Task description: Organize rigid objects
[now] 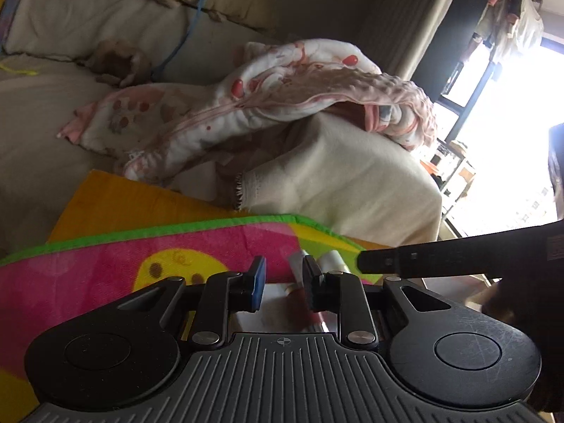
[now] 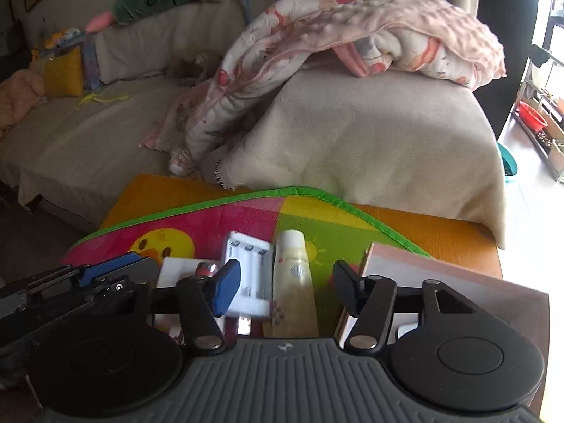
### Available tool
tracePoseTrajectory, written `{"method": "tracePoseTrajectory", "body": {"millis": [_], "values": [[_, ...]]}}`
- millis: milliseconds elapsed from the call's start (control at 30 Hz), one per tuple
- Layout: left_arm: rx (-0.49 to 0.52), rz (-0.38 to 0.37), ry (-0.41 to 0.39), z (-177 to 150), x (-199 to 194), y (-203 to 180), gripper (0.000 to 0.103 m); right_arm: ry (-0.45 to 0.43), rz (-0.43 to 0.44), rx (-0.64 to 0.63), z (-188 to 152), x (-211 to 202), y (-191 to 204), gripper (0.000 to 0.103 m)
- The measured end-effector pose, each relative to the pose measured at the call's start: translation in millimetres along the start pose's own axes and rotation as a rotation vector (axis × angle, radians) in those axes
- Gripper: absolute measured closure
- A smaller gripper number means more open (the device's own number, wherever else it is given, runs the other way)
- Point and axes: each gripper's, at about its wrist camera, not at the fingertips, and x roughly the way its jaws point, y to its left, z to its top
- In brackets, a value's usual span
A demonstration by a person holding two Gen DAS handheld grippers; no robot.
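Note:
In the right wrist view my right gripper (image 2: pixel 287 283) is open above a colourful mat (image 2: pixel 218 218). Between and just beyond its fingers lie a pale yellow bottle (image 2: pixel 294 282) and a white battery charger (image 2: pixel 252 275). A white box (image 2: pixel 176 271) with a small red-tipped cylinder (image 2: pixel 206 268) lies left of the charger. My left gripper (image 2: pixel 105 275) shows at the left edge. In the left wrist view my left gripper (image 1: pixel 283 283) is open a small gap, low over the mat (image 1: pixel 141 253), with a red and silver tube (image 1: pixel 299 282) between its fingers. I cannot tell if they touch it.
A grey-pink flat board (image 2: pixel 423 271) lies at the right on the orange table (image 2: pixel 458 236). A beige sofa (image 2: pixel 352 134) with a pink patterned blanket (image 2: pixel 352 24) stands behind the table. The right gripper's black finger (image 1: pixel 423 261) crosses the left wrist view.

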Motion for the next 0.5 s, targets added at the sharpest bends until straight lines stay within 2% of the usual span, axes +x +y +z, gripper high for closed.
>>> {"method": "tracePoseTrajectory", "body": {"millis": [133,167,200,233,300,400,500], "values": [[0.008,-0.051,0.04,15.8,41.8,3.4,0.079,0.088,-0.066,-0.018,22.6,49.5,8.2,0.06],[0.015,-0.054,0.055,18.3,50.6,4.0,0.08,0.118,-0.069,-0.022,25.0,59.0,8.4,0.061],[0.023,-0.047,0.07,20.4,59.6,4.8,0.081,0.145,-0.067,-0.019,26.5,66.4,7.8,0.069],[0.031,-0.041,0.088,21.6,67.6,6.4,0.08,0.166,-0.068,-0.013,26.9,72.4,6.2,0.072],[0.044,-0.039,0.13,20.3,78.7,10.0,0.081,0.189,-0.067,-0.017,25.7,79.2,3.4,0.074],[0.064,-0.071,0.177,9.5,75.7,18.7,0.083,0.179,-0.069,-0.104,18.4,75.7,11.5,0.074],[0.019,-0.131,0.2,-1.3,55.7,32.6,0.084,0.184,-0.061,-0.166,6.9,67.3,21.4,0.073]]}}
